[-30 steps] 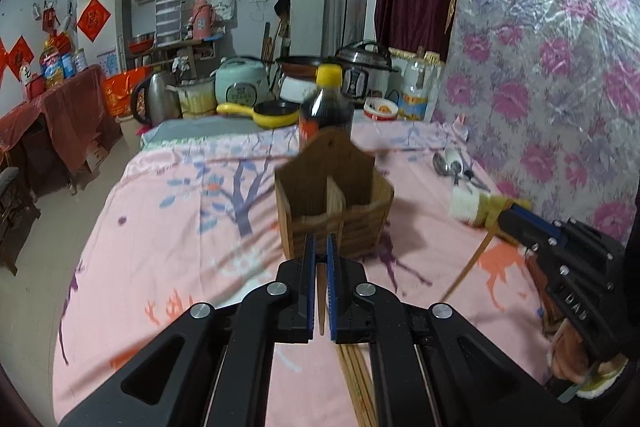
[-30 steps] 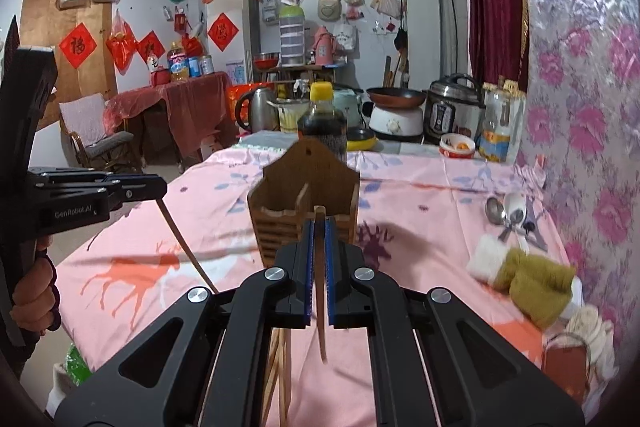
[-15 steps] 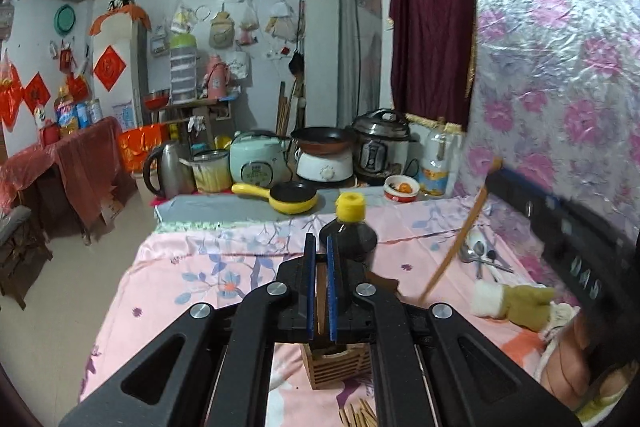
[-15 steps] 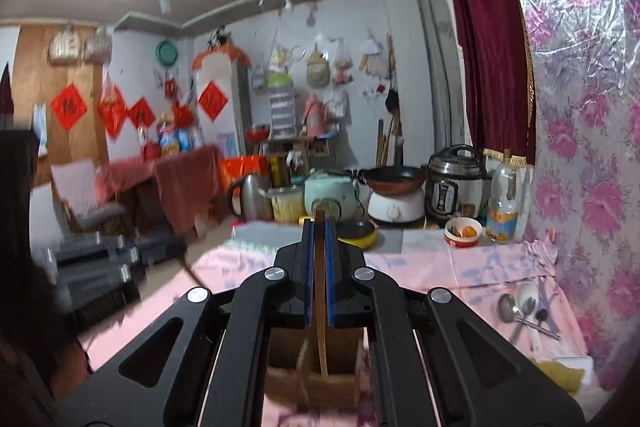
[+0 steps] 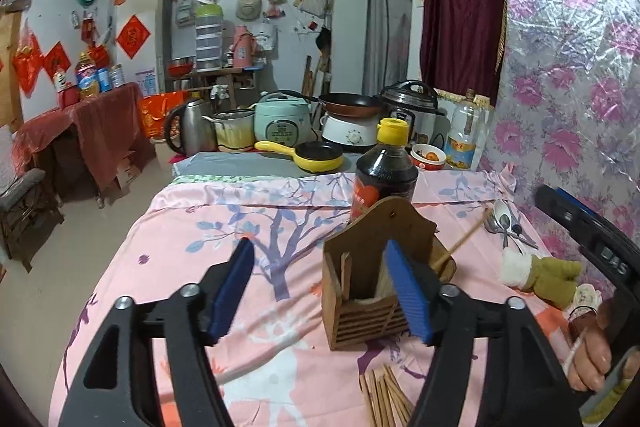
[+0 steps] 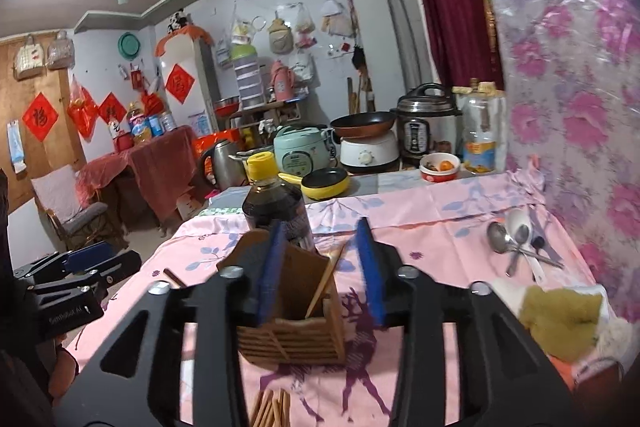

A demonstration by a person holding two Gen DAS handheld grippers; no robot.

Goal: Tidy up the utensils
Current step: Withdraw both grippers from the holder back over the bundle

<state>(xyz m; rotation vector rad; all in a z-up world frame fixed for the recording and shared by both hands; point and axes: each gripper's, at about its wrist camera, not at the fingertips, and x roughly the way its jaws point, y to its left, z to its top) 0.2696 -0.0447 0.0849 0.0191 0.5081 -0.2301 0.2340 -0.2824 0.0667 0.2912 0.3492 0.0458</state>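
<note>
Both chopsticks point(image 6: 325, 281) now in holder point(image 6: 292, 331) (fingers point(image 6: 272, 267) freshly apart)

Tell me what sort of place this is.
Most likely a lived-in home kitchen and dining room. Cooking appliances crowd the far counter: a rice cooker, a pressure cooker and a kettle. Red paper decorations hang on the walls.

The bench point(image 5: 160, 259), draped in a pink tree-and-deer cloth, carried a wooden utensil holder point(image 5: 360, 311) that stood just past the left fingers point(image 5: 232, 291), behind the right-hand one. A dark sauce bottle point(image 5: 386, 179) stood just beyond it. Loose chopsticks point(image 5: 384, 399) lay below the fingers, nearest the camera. Metal spoons point(image 6: 516, 239) and an olive-green cloth point(image 6: 560, 315) lay off to the right of the right fingers point(image 6: 370, 267).
</note>
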